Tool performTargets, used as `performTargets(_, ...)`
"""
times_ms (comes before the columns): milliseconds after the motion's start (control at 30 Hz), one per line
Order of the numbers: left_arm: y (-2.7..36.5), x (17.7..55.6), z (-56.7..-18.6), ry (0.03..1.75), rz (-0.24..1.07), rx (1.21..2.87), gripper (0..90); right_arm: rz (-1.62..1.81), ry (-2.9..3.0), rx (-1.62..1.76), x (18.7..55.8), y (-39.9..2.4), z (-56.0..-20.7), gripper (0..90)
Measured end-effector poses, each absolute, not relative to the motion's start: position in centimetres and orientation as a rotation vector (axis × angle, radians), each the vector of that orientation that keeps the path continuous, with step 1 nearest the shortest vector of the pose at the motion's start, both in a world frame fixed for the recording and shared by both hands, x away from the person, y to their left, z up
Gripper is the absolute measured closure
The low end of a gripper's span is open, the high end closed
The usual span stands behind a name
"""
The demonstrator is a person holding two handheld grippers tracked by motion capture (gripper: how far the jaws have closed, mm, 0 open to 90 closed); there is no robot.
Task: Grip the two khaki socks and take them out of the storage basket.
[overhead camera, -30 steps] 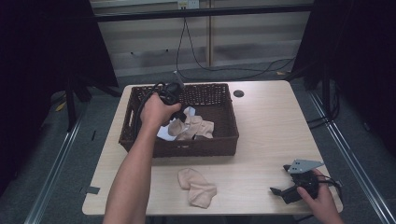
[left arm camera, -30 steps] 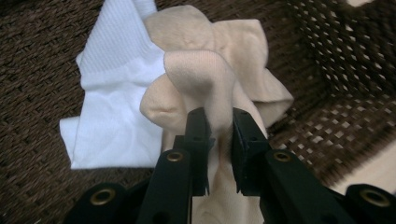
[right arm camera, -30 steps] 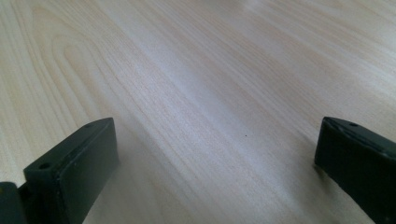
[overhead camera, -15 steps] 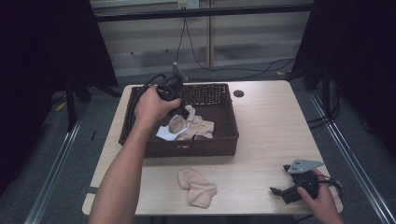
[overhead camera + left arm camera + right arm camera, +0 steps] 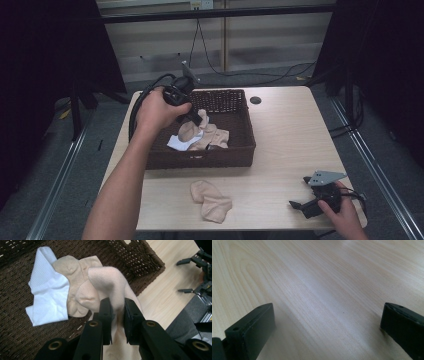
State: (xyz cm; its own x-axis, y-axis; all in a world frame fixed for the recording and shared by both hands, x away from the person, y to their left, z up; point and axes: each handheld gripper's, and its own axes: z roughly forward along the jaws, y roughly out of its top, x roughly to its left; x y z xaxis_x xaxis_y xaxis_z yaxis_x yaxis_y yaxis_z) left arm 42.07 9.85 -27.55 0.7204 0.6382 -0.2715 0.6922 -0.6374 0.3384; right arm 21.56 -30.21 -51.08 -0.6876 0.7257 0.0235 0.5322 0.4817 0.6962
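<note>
My left gripper (image 5: 196, 119) hangs over the dark woven basket (image 5: 240, 150), shut on a beige sock (image 5: 189, 131) that dangles from its jaws. In the left gripper view the beige sock (image 5: 110, 282) is pinched between the two black pads (image 5: 106, 315) above the basket floor (image 5: 20, 340). Below it lie a white sock (image 5: 47, 300) and another beige sock (image 5: 72, 267). My right gripper (image 5: 300, 207) rests on the table's near right corner, jaws wide apart. In the right gripper view its fingertips (image 5: 254, 325) frame bare wood.
A pile of beige socks (image 5: 212, 200) lies on the wooden table (image 5: 290, 130) in front of the basket. A small black round hole (image 5: 256, 100) sits at the table's far edge. Cables trail behind the table.
My left gripper has risen out of the basket with the beige sock hanging from it. The right gripper has stayed put.
</note>
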Motion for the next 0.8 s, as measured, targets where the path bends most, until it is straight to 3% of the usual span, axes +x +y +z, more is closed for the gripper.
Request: performTargets(800, 9.7, 37.7, -26.0, 0.85, -0.172, 2.538, 78.1, 1.016, 2.455, 1.069, 21.6, -30.2, -51.1, 0.0)
